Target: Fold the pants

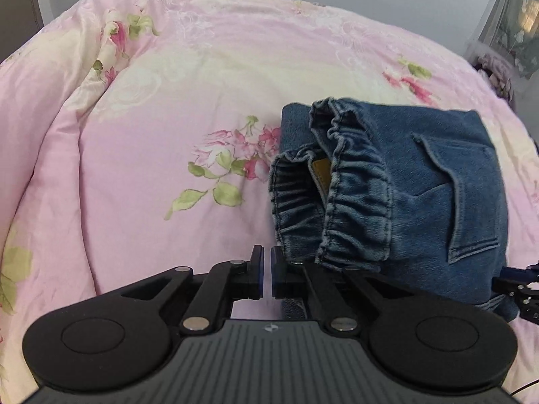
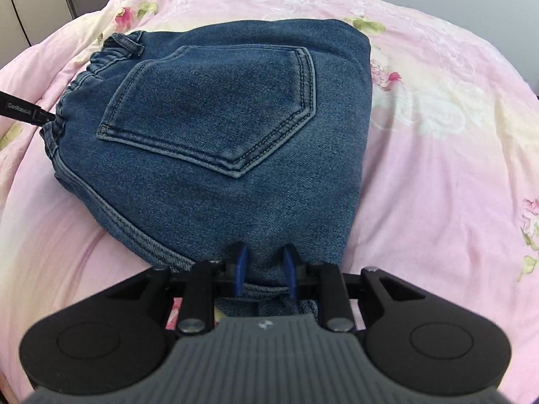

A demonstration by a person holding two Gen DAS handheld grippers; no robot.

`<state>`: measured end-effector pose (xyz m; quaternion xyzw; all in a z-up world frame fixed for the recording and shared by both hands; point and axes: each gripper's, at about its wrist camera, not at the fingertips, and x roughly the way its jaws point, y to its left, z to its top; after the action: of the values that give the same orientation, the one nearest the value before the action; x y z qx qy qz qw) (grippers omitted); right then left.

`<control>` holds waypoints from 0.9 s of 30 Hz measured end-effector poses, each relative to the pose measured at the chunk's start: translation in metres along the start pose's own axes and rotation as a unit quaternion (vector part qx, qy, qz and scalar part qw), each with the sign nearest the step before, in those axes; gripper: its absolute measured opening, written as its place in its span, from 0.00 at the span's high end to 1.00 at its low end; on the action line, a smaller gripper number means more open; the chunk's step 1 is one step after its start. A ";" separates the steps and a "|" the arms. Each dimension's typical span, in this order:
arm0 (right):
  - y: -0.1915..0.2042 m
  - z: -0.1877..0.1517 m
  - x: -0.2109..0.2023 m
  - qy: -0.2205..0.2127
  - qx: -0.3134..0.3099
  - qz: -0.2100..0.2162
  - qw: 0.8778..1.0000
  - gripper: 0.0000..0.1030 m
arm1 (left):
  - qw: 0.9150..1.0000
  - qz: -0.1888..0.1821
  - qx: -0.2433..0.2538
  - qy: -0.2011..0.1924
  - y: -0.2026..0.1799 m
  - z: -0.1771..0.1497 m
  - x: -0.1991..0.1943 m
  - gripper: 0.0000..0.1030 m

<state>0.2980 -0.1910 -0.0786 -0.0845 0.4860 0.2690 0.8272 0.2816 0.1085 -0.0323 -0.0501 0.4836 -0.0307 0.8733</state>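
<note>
two views, taken in turn. left wrist view: the pants [image 1: 404, 195] sit in the right half of the frame as a compact folded bundle on the floral quilt [image 1: 134, 134], with the elastic waistband [image 1: 353, 202] bunched and gaping toward the camera and a yellow tag visible inside it. a back pocket [image 1: 465, 202] faces up on the right. the left gripper [image 1: 267, 269] sits low centre; its jaws are nearly together with only a thin gap and nothing visible between them. the right-hand pad lies just beside the waistband edge, contact uncertain. judgement: it has no hold on the cloth, and is parked at the bundle's open end, likely to tidy or steady it. a bit of the other tool shows at the right edge. right wrist view: the same bundle fills the upper centre, pocket [image 2: 215, 111] up, waistband [image 2: 67, 107] at the left edge where a dark tool tip [image 2: 23, 111] meets it. the right gripper [image 2: 264, 269] sits at lower centre, jaws partly apart, blue pads [image 2: 242, 266] straddling the near folded edge of the denim. whether the pads actually pinch the cloth cannot be told. judgement: the fold looks mostly done; the grip at the near edge would serve to square or press the stack. soft quilt beneath may let the bundle slump.
</note>
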 end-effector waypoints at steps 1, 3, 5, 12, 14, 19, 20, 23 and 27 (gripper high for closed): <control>0.001 0.001 -0.003 -0.002 -0.004 0.000 1.000 0.80 | 1.000 -0.011 -0.009 -0.009 0.002 0.000 -0.007 0.82; 0.000 0.003 -0.014 -0.011 -0.006 0.006 1.000 0.79 | 0.998 -0.028 -0.039 -0.036 0.005 0.000 -0.022 0.60; -0.007 0.006 -0.027 -0.021 0.008 0.003 1.000 0.60 | 0.993 -0.070 -0.070 -0.069 0.010 0.000 -0.035 0.30; -0.048 0.018 -0.052 -0.049 0.093 0.022 0.994 0.33 | 0.983 -0.096 -0.143 -0.066 0.008 0.010 -0.019 0.19; -0.060 0.021 -0.047 -0.045 0.123 0.035 0.991 0.30 | 0.982 -0.098 -0.156 -0.044 0.010 0.010 -0.003 0.15; -0.079 0.036 -0.021 -0.027 0.189 0.079 0.978 0.25 | 0.979 -0.109 -0.172 -0.025 0.016 0.008 0.018 0.07; -0.082 0.039 -0.014 -0.023 0.201 0.088 0.975 0.25 | 0.980 -0.105 -0.168 -0.022 0.015 0.008 0.022 0.07; -0.089 0.044 0.003 -0.019 0.229 0.108 0.967 0.25 | 0.983 -0.102 -0.150 -0.011 0.011 0.009 0.032 0.07; -0.097 0.046 0.026 -0.007 0.260 0.141 0.955 0.24 | 0.982 -0.115 -0.153 0.002 0.013 0.009 0.048 0.05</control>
<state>0.3940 -0.2443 -0.0883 0.2049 0.5401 0.2481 0.7777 0.3150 0.1175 -0.0697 -0.2380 0.4756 -0.0570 0.8449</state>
